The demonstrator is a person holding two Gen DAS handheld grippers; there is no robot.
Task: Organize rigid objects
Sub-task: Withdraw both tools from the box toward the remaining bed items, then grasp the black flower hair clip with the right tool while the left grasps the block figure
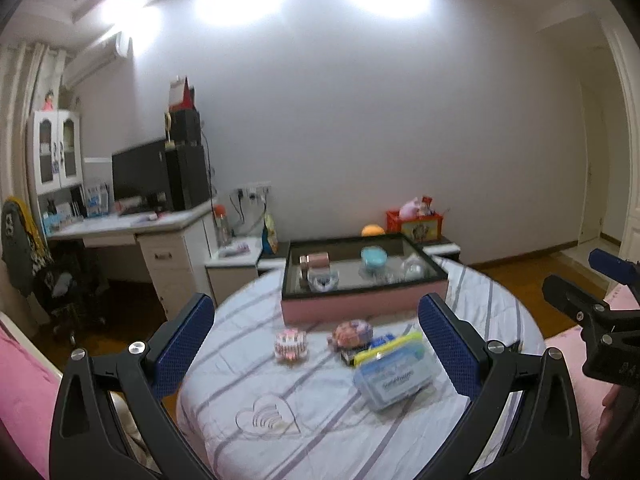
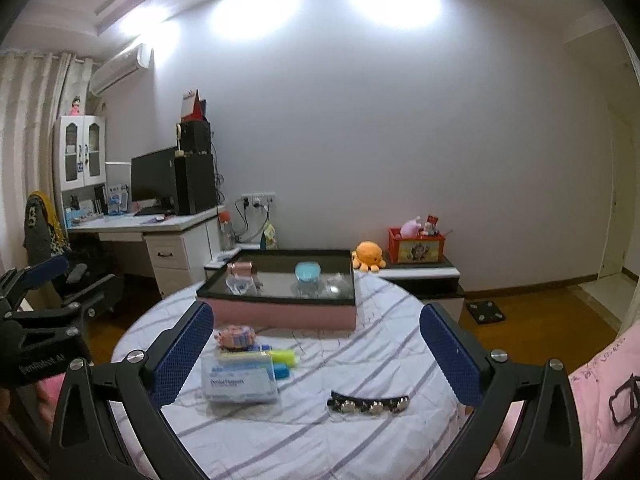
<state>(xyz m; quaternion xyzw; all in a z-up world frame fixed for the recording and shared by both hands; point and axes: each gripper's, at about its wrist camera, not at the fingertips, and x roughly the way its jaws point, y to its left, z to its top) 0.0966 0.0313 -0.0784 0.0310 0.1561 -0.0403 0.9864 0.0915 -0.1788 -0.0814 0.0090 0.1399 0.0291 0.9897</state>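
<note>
**Two grippers held wide over a striped round table**

Both tools hover empty above the round table covered in white cloth with grey stripes (image 1: 320,420). The left gripper (image 1: 316,344) has its blue-padded jaws spread far apart, gripping nothing; the right gripper (image 2: 316,346) stands the same way, open and empty.

Going left to right in the left wrist view, a small pink-and-white block-built cake figure (image 1: 291,345) sits apart from a pink-and-purple block-built turtle figure (image 1: 352,334). Just right of the turtle lies a clear blue rectangular plastic box with printed label (image 1: 394,380), with a yellow-green marker-like stick (image 1: 388,346) touching its far edge (blur hides finer detail).

Further right, seen only in the right wrist view, a black hair clip set with round silver studs (image 2: 368,404) lies alone on the cloth, well apart from the box.

Behind all of these stands a pink-sided rectangular tray with black rim and glossy dark floor (image 1: 360,306). Inside it, left to right: a pink rectangular case (image 1: 316,260), a round teal lidded container (image 1: 374,258), and a clear dome-shaped piece (image 1: 414,268).
</note>
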